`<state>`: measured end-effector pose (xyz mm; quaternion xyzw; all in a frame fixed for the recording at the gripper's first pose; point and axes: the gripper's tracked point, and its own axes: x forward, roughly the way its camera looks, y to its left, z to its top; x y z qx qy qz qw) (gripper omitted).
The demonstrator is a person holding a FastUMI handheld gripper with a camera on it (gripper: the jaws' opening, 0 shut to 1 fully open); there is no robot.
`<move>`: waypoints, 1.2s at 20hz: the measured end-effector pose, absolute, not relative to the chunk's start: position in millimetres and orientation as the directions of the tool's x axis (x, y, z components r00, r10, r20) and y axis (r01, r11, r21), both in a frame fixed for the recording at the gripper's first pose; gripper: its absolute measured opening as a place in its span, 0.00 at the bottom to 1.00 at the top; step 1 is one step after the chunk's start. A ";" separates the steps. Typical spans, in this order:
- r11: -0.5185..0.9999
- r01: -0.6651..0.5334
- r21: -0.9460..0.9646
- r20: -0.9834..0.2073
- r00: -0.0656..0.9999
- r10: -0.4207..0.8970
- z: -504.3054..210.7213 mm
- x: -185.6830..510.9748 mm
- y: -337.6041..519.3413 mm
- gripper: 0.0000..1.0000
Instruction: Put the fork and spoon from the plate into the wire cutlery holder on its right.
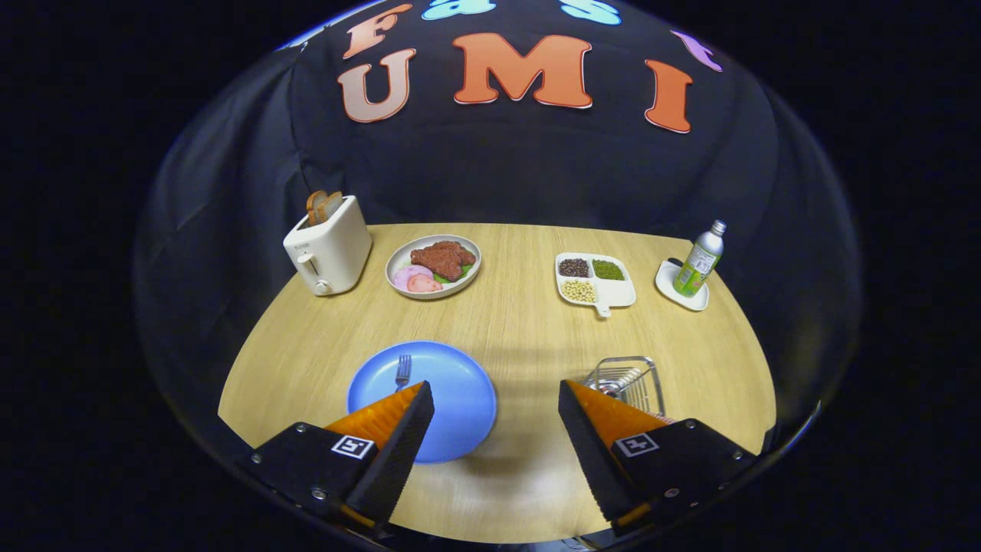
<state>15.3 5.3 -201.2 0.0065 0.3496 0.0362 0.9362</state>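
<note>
A blue plate [452, 399] lies on the wooden table just ahead of my left finger. A metal fork [402, 371] rests on the plate with its tines pointing away from me; its handle is hidden behind my left finger. The wire cutlery holder [630, 379] stands to the plate's right, partly behind my right finger, with something metallic inside it that I cannot make out. My gripper [497, 397] hovers above the table's near side, open wide, nothing between its fingers.
Along the table's far side stand a white toaster [329, 245] with bread slices, a plate of meat and ham [434, 265], a divided white dish of beans [595, 279] and a green bottle [699, 261] on a white coaster.
</note>
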 end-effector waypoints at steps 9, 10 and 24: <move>0.996 -0.043 0.075 -0.622 0.779 0.080 -258.5 18.1 72.8 0.98; 0.997 -0.048 0.067 -0.620 0.780 0.080 -262.7 19.2 76.3 0.98; 0.992 -0.114 0.051 -0.697 0.708 0.118 -314.9 3.0 105.3 0.77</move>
